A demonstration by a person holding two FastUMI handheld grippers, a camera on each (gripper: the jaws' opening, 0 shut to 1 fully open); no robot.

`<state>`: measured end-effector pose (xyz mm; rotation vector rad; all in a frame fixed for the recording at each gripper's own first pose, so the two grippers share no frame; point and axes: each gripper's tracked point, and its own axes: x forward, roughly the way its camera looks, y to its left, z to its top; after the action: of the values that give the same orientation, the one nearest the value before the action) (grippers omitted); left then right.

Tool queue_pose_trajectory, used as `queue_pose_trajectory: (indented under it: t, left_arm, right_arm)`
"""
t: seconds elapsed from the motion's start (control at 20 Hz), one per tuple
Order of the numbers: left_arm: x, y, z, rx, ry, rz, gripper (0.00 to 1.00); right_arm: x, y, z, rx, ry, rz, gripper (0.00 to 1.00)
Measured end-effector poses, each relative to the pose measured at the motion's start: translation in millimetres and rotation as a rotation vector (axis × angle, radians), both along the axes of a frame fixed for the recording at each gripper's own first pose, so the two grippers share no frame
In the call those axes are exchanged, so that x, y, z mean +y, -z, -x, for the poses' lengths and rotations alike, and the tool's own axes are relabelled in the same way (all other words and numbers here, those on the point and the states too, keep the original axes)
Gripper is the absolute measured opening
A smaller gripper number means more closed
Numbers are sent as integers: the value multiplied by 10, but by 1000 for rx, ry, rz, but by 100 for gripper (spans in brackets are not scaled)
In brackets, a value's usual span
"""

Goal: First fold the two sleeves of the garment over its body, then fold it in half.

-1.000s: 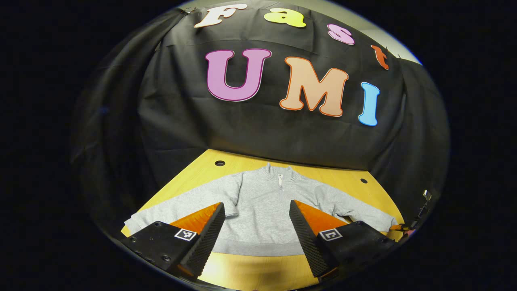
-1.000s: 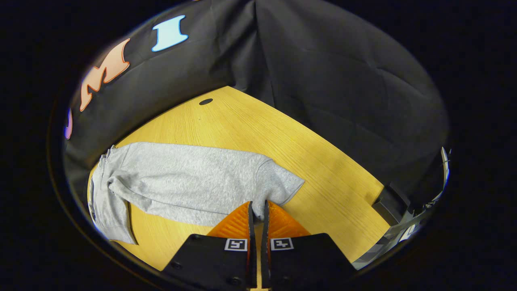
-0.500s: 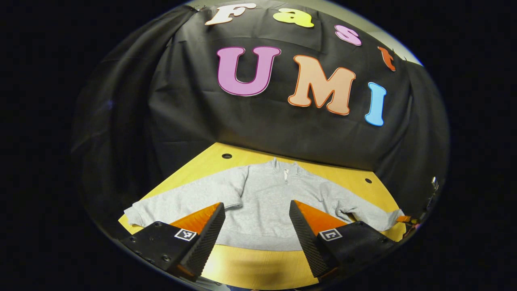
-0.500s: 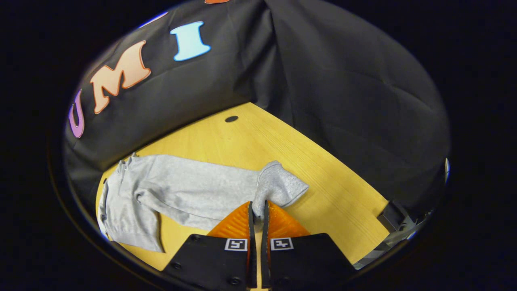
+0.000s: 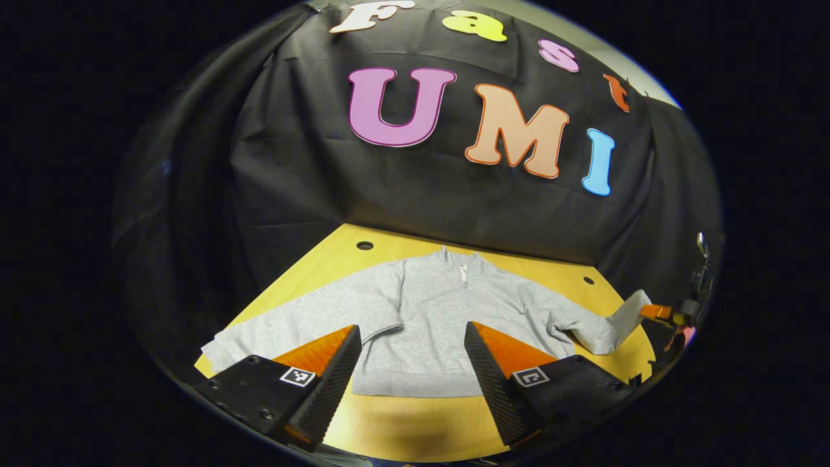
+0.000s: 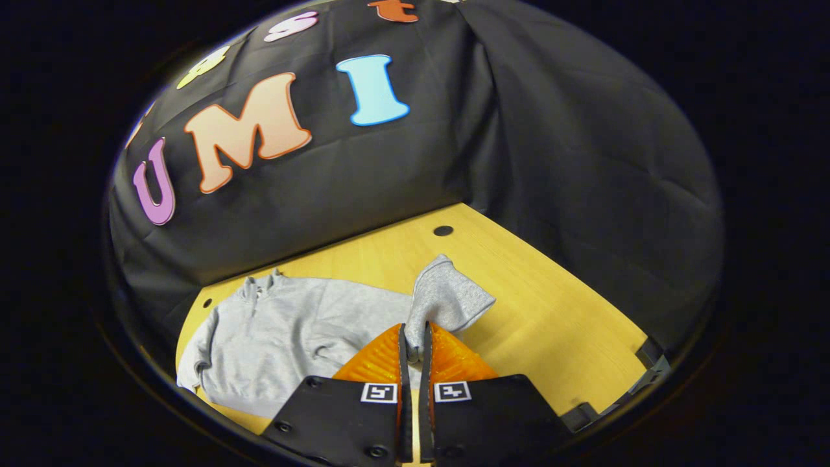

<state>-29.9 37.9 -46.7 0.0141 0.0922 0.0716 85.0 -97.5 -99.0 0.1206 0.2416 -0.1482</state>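
Moments into the first fold, the right tongs (image 6: 412, 337) were pinched tight on the cuff (image 6: 447, 298) of a grey zip-neck sweatshirt (image 5: 428, 324), with the fabric caught between both orange fingers, and had raised that cuff clear of the yellow desk (image 6: 551, 311). A second earlier the same sleeve (image 5: 583, 324) lay flat along the wood; half a second earlier its end had only begun to buckle upward. In the right gripper view the cuff stood up just beyond the fingertips, and the garment's body had swung into fuller sight behind it, suggesting the tool had turned toward the chest. Seen from the left gripper view, the lifted sleeve end rose near the desk's right edge, held by the other tool at the far right. The left tongs (image 5: 412, 357) were spread wide and empty, hovering over the near hem; they had held roughly that station throughout. The sweatshirt lay face up, collar toward the booth wall, its other sleeve (image 5: 292, 331) flat and outstretched. By the look of it, the first sleeve fold was under way but not landed, with the second sleeve and the halving fold yet to come.
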Motion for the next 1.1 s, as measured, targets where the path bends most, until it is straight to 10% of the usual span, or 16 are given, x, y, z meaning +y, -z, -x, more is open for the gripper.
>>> queue_pose_trajectory:
  t: [1.1]
  left_arm:
    - [1502, 373, 285, 58, -172, 110, 94]
  right_arm:
    - [4124, -296, -568, -69, -627, 16, 6]
